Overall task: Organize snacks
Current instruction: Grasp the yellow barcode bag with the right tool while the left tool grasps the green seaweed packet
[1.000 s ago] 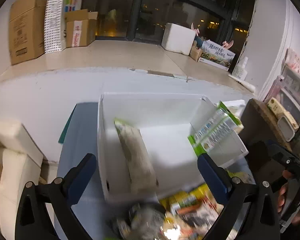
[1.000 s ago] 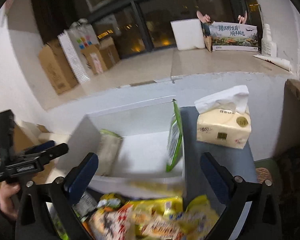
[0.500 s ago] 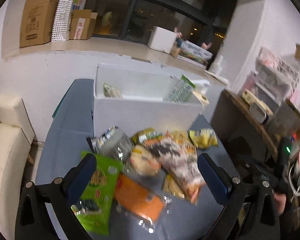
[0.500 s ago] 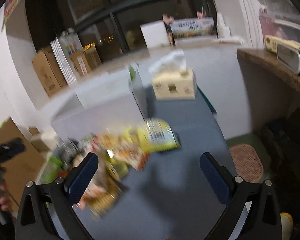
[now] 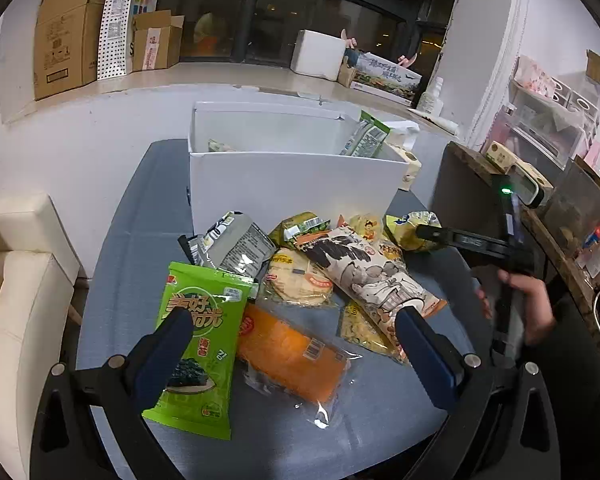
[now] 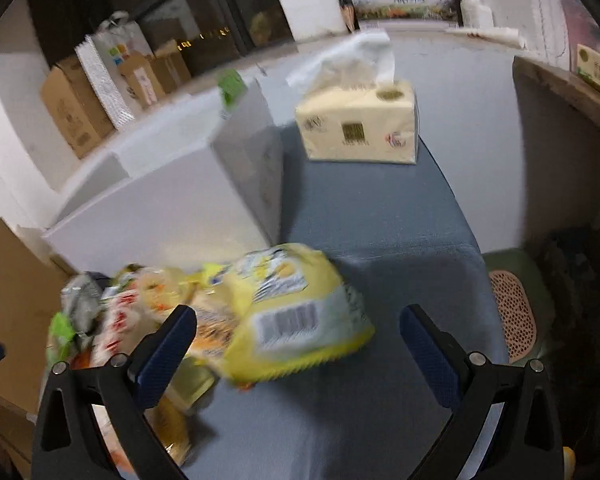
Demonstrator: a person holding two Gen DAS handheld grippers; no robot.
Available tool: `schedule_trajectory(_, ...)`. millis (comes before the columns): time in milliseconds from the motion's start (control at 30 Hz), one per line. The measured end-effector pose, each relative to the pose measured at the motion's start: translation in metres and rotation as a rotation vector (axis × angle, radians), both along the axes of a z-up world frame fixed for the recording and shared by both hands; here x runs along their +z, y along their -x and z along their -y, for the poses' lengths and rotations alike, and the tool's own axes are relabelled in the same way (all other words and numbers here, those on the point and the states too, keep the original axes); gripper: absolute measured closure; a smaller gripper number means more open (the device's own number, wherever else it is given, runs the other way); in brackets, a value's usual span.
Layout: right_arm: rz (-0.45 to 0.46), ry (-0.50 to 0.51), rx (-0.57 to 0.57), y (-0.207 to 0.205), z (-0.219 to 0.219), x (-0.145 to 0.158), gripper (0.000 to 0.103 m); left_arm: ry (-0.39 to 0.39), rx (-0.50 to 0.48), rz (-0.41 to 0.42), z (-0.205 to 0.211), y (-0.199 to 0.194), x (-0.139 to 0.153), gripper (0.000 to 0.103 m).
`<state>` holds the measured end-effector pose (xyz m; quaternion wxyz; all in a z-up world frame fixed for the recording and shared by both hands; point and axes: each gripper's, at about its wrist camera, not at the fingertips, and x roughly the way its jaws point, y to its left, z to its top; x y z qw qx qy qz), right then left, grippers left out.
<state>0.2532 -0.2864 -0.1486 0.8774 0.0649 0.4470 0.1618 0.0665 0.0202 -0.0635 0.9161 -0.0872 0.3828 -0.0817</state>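
A heap of snack packs lies on the blue-grey table in front of a white box (image 5: 296, 184). Nearest me are a green seaweed pack (image 5: 198, 344) and an orange pack (image 5: 290, 354). My left gripper (image 5: 294, 320) hangs open above those two, holding nothing. A long patterned bag (image 5: 370, 276) and a grey pack (image 5: 236, 246) lie further back. Two packs stand inside the box, one green and white (image 5: 366, 138). In the right wrist view a yellow bag (image 6: 296, 316) lies just ahead of my open, empty right gripper (image 6: 298, 324). The white box (image 6: 188, 208) stands behind it.
A yellow tissue pack (image 6: 358, 124) sits at the table's far right corner. A person's hand (image 5: 528, 304) holds the other gripper at the right of the left wrist view. A cream sofa (image 5: 16, 280) flanks the table's left; a brown shelf unit (image 5: 500, 208) stands to the right.
Both grippers pulled back from over the box to the near side of the snack heap. The right gripper then came down closer to the yellow bag. Both stayed open.
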Motion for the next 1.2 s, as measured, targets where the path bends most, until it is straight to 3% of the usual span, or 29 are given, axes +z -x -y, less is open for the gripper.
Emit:
schedule_trajectory(67, -0.023, -0.011, 0.027, -0.005, -0.002, -0.006, 0.001, 0.007, 0.001, -0.003, -0.001, 0.0, -0.001, 0.0)
schedule_trajectory(133, -0.032, 0.0, 0.062, -0.007, -0.006, -0.011, 0.025, 0.016, 0.006, -0.011, -0.001, -0.003, -0.004, 0.0)
schedule_trajectory(233, -0.018, -0.016, 0.093, 0.0, -0.004, -0.009, 0.039, 0.03, 0.009, -0.025, -0.001, -0.005, -0.007, 0.0)
schedule_trajectory(400, 0.022, -0.015, 0.066, 0.022, 0.009, 0.001, 0.04, 0.032, 0.004, -0.02, 0.0, -0.005, -0.008, 0.0)
schedule_trajectory(667, 0.146, -0.101, 0.026, 0.075, 0.032, 0.055, 0.04, 0.027, 0.007, -0.025, -0.004, -0.008, -0.011, 0.0)
schedule_trajectory(867, 0.208, -0.178, 0.052, 0.127, 0.036, 0.086, 0.04, -0.047, 0.03, -0.057, -0.01, -0.016, -0.022, 0.0)
schedule_trajectory(1033, 0.211, -0.209, 0.072, 0.151, 0.024, 0.088, 0.04, -0.091, 0.028, -0.106, -0.015, -0.021, -0.043, 0.0)
schedule_trajectory(1200, 0.203, -0.185, 0.099, 0.16, 0.015, 0.085, 0.04, -0.194, 0.043, -0.157, -0.026, -0.038, -0.065, 0.0)
